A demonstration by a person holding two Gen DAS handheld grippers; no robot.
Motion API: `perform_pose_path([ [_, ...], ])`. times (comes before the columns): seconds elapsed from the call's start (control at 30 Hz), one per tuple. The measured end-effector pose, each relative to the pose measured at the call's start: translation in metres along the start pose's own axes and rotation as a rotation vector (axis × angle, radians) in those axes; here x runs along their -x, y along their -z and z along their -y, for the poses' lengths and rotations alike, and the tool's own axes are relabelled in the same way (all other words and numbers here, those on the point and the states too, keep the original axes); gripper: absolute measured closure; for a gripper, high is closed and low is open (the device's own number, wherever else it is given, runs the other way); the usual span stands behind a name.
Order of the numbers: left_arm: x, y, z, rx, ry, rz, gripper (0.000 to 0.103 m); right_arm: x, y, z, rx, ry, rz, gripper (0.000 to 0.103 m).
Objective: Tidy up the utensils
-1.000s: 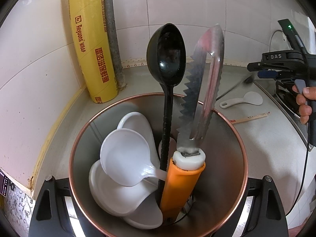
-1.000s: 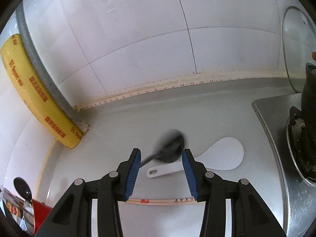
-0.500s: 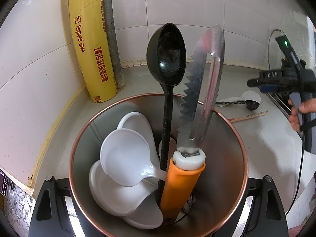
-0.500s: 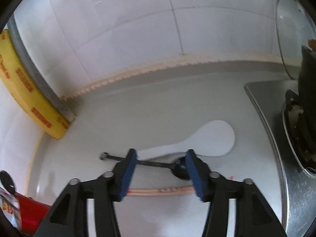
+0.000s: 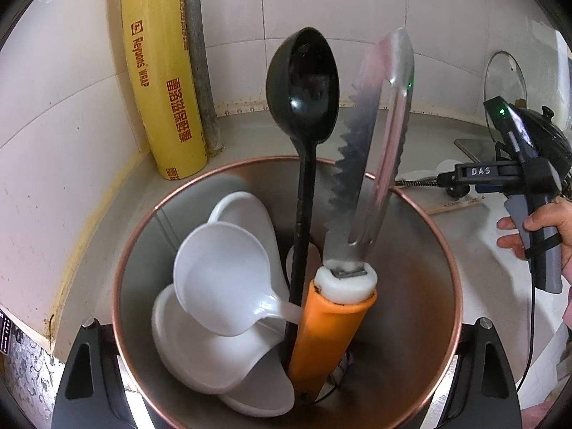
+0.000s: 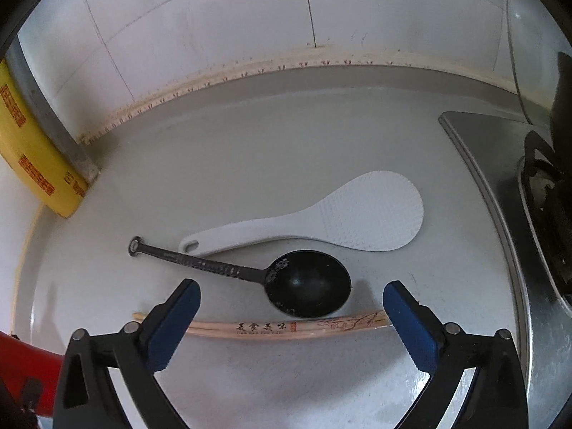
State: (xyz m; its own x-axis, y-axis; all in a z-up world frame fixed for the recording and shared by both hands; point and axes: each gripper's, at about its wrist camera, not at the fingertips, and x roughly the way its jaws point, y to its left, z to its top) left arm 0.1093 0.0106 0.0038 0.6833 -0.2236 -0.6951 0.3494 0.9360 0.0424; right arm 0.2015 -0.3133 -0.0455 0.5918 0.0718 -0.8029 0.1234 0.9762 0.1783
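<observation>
Countertop utensils are lying just ahead of the right gripper [image 6: 291, 325], whose blue-padded fingers [image 6: 175, 321] are standing wide apart and holding nothing. A small black plastic spoon [image 6: 286, 279] is resting beside a white plastic rice paddle [image 6: 343, 218], touching a pair of wooden chopsticks [image 6: 264, 329]. The spoon is looking light, stiff and slightly slippery; its ribbed handle is probably the best place to pinch. The left gripper [image 5: 286, 375] is clamping a copper-rimmed steel holder [image 5: 422, 304] already containing utensils.

We cannot see the lower ends of the ladle [image 5: 304, 193] and tongs [image 5: 371, 150] inside the pot [image 5: 443, 250], and our glass lid [image 6: 536, 35] is cut off.
</observation>
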Motion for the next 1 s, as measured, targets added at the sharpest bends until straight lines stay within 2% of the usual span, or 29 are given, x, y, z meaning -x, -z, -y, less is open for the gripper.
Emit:
perform_pose_path([
  [0.23,-0.001,-0.003,0.000,-0.011,0.000,0.006,0.012,-0.010,0.002,-0.003,0.045,-0.008,-0.009,0.000],
  [0.47,0.000,-0.001,0.004,-0.013,-0.002,-0.001,0.012,-0.014,0.005,-0.011,0.149,0.082,-0.012,0.001],
  [0.53,-0.001,-0.001,0.003,-0.013,-0.001,-0.004,0.012,-0.015,0.004,-0.012,0.157,0.084,-0.010,0.010],
  [0.73,-0.005,-0.001,0.004,-0.013,0.002,-0.010,0.012,-0.015,0.000,-0.011,0.170,0.094,-0.015,0.050],
  [1.0,-0.008,0.001,0.003,-0.014,0.004,-0.015,0.012,0.002,0.004,-0.017,0.186,0.068,0.009,0.052],
])
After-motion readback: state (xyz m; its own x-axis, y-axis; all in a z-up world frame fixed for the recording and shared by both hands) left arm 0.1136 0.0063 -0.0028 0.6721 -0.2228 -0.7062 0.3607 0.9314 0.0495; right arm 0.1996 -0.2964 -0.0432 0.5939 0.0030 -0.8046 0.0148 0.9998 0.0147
